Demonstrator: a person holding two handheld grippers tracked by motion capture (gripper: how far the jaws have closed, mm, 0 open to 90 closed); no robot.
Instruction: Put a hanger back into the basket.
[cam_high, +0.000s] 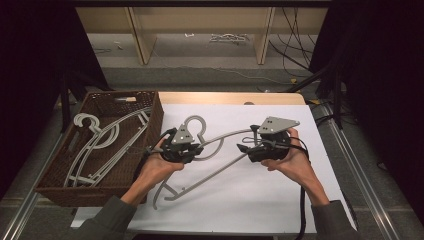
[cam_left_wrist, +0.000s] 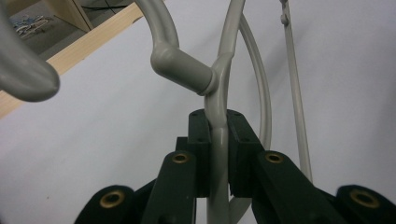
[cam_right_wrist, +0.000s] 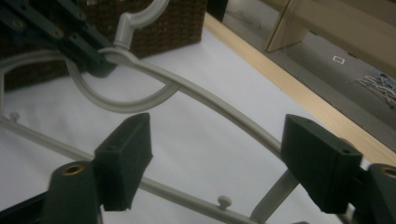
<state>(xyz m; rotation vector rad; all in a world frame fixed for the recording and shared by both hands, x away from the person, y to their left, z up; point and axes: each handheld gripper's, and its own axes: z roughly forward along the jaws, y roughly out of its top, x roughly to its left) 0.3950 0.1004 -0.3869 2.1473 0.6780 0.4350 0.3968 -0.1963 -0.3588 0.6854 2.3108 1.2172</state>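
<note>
Your left gripper (cam_left_wrist: 217, 140) pinches the grey hanger (cam_high: 220, 150) just below its hook. Your right gripper (cam_right_wrist: 217, 158), at 3 o'clock from it, has its jaws spread wide, hanger arm between them untouched.

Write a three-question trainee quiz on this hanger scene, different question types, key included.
1. True or false: the left gripper is clamped on the grey hanger just below its hook.
2. Multiple choice: the right gripper's jaws are A) shut on the hanger, B) open, with the hanger passing between them, C) holding the basket.
3. Fill in: more hangers lie in the brown wicker ____.

Key: 1 true; 2 B; 3 basket.
</note>
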